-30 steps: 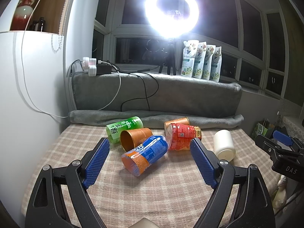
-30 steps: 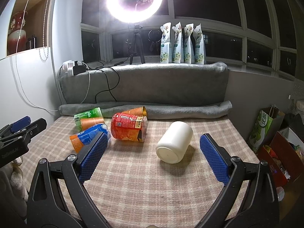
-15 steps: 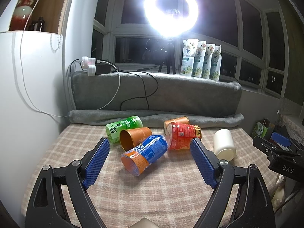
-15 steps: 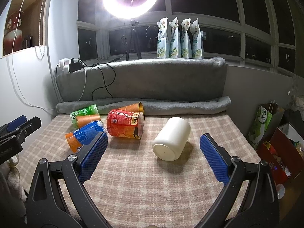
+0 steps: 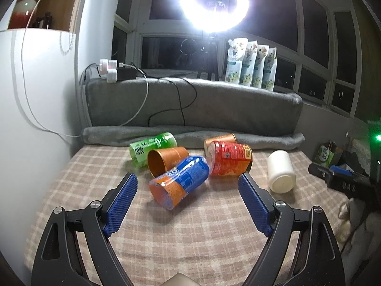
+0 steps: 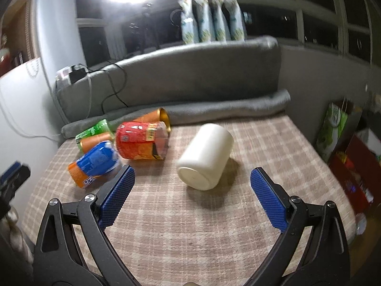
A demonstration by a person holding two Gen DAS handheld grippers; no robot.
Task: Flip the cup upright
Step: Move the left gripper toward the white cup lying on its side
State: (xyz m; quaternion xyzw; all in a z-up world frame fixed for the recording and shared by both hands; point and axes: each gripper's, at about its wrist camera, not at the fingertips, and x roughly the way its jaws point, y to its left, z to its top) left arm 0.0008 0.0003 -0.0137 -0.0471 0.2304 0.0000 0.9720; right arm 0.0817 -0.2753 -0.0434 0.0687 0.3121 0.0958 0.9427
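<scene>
Several cups lie on their sides on the checked cloth. A white cup [image 6: 205,156] lies with its base toward me, just ahead of my open right gripper [image 6: 191,178]; it also shows in the left wrist view [image 5: 281,170]. A blue-and-orange cup [image 5: 179,181] lies just ahead of my open left gripper [image 5: 188,186], also in the right wrist view [image 6: 95,163]. Behind it lie a red cup [image 5: 229,158], two copper cups [image 5: 166,159] and a green cup [image 5: 152,149]. Both grippers are empty.
A rolled grey blanket [image 5: 262,140] and grey padded ledge [image 5: 190,104] bound the far side. Cables and chargers [image 5: 112,70] sit at the back left, a white wall [image 5: 35,119] on the left. Bags and boxes [image 6: 343,138] stand beyond the right edge. A ring light [image 5: 213,2] glares.
My right gripper has moved forward and tilted toward the white cup, which now looks larger; that view is blurred. My left gripper has barely moved. Both stay open.
</scene>
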